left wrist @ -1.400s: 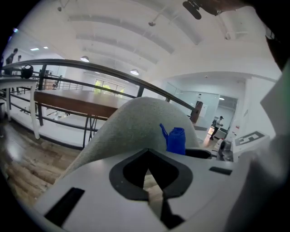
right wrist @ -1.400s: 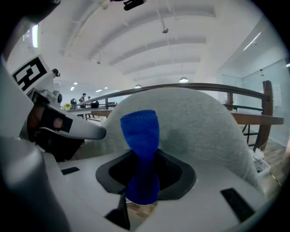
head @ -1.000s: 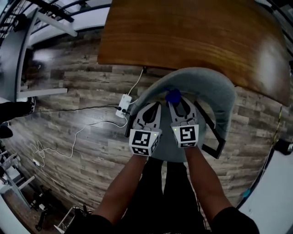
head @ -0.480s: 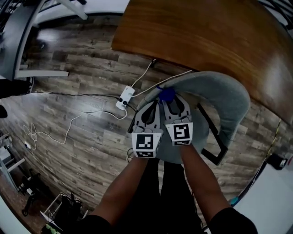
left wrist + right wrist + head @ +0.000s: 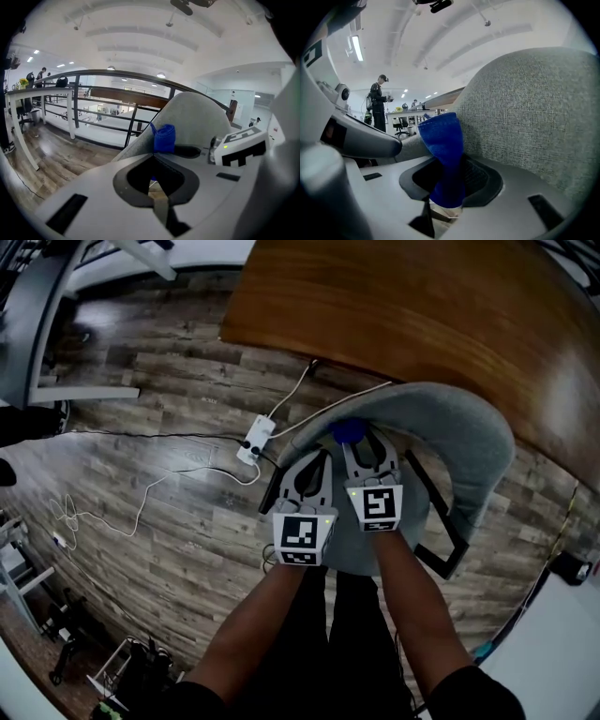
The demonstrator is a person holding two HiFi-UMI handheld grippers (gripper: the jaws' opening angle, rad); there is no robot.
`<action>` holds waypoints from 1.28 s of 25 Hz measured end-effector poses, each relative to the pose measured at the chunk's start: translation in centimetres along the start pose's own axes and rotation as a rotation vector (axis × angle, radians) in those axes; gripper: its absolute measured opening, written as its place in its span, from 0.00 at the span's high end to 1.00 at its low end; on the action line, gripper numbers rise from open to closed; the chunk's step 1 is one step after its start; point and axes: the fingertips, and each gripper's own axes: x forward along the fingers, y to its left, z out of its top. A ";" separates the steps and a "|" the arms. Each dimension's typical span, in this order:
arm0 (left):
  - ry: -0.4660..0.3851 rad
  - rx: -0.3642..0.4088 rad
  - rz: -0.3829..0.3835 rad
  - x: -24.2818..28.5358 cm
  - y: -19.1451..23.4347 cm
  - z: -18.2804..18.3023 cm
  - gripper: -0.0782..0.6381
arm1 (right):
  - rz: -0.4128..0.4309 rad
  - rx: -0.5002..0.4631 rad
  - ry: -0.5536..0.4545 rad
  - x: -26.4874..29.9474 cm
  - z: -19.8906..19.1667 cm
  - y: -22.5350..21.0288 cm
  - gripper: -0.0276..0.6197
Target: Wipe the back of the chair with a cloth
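Two grippers side by side above the seat | left gripper [image 5: 153, 156]: jaws pressed together, nothing between | right gripper [image 5: 449, 164]: jaws pinching rolled blue cloth [image 5: 440, 136] | cloth stands upright, just beside curved grey fabric chair back [image 5: 534, 117] | brown wooden worktop [image 5: 422, 306] beyond chair.

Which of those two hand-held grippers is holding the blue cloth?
The right hand-held gripper: the blue cloth is pinched between its jaws, by the grey chair back. The left hand-held gripper has its jaws together on nothing.
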 end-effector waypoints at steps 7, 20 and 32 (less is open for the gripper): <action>-0.001 0.006 -0.040 0.8 -1.2 0.3 0.89 | -0.072 0.036 0.002 -0.4 -0.6 -1.7 0.78; 0.025 -0.002 -0.122 2.7 -3.9 0.9 0.89 | -0.262 0.060 0.031 -2.5 -2.2 -7.1 0.78; 0.075 0.034 -0.195 4.2 -7.0 0.2 0.89 | -0.412 0.145 0.061 -5.9 -4.0 -11.6 0.78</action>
